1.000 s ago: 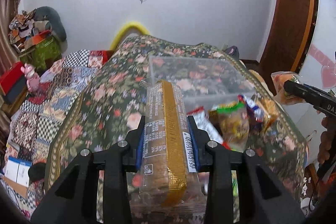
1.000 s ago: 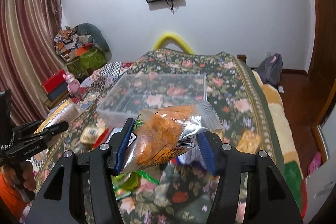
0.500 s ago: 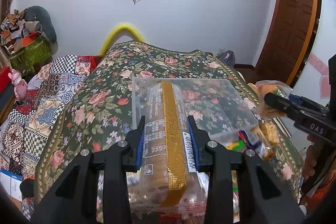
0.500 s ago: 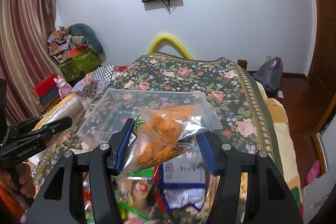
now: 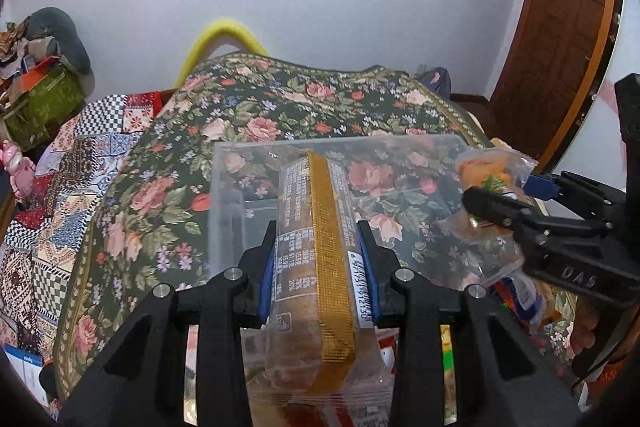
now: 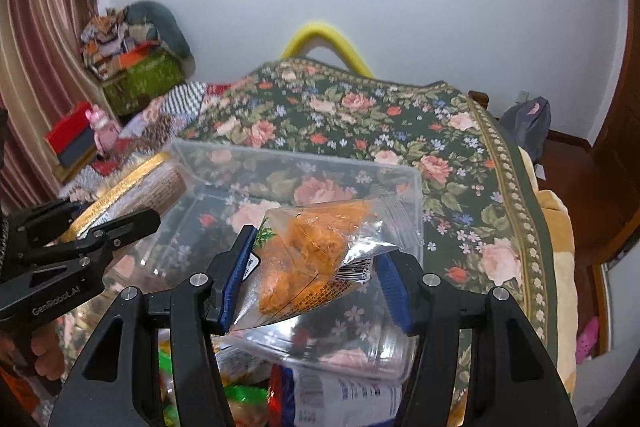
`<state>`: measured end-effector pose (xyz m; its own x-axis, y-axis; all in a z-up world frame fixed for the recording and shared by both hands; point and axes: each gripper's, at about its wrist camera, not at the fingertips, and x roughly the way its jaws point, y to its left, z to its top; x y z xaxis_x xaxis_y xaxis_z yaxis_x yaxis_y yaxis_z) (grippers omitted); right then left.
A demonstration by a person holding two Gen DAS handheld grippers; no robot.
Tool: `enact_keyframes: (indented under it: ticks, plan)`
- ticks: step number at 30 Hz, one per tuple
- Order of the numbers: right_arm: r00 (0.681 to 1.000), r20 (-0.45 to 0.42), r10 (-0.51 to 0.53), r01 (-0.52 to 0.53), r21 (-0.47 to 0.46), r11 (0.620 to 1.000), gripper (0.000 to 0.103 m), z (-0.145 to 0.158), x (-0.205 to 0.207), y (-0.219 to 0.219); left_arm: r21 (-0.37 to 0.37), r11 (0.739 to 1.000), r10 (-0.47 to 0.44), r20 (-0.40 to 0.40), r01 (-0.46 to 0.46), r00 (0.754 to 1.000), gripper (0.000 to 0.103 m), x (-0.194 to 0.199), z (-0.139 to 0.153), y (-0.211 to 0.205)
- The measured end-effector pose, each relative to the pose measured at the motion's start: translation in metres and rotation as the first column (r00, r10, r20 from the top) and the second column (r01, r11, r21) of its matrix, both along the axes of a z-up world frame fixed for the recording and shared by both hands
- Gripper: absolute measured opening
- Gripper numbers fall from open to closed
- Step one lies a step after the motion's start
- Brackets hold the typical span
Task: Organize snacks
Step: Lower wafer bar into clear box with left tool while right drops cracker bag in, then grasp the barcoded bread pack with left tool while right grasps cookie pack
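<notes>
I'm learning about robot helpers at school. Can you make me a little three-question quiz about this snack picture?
1. True or false: the left gripper is empty.
2. Which snack does the right gripper hold? A) a green candy bag B) a clear bag of orange snacks C) a banana
3. Fill in the blank: both snacks are held above a clear plastic ____ on the flowery blanket.

Key
1. False: it is clamped on a long biscuit pack with a gold stripe.
2. B
3. box, which looks empty inside.
</notes>
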<state>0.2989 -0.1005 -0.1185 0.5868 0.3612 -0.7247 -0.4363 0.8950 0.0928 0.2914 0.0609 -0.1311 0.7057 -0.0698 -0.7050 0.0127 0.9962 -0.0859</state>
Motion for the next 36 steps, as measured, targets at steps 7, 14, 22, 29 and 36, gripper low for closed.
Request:
enact_keyframes:
  ticks: [7,14,22,29,36]
  plan:
    - [0.998,-0.063,0.021,-0.025,-0.050,0.998,0.055,-0.014,0.007,0.004,-0.024,1.000,-0.016,-0.061,0.015,0.998,0.036,0.019,-0.016,-0.004]
    - [0.998,-0.050,0.029,-0.032,-0.060,0.998,0.055,-0.010,0.005,0.004,-0.004,1.000,-0.007,-0.048,0.007,0.999,0.037,0.013,-0.012,-0.005]
    - [1.000,-0.016,0.012,-0.012,0.009,1.000,0.055,0.012,-0.007,-0.013,0.005,1.000,-0.027,0.010,0.027,1.000,0.041,-0.014,0.014,0.000]
    - [0.998,0.053,-0.029,0.028,0.020,0.999,0.058,0.034,-0.029,-0.042,0.005,1.000,-0.015,0.041,0.015,0.999,0.056,-0.046,0.031,0.016]
    - [0.993,0.087,-0.085,0.086,-0.012,0.996,0.061,0.036,-0.051,-0.078,0.025,1.000,0.011,-0.014,-0.010,1.000,0.061,-0.075,0.014,0.035]
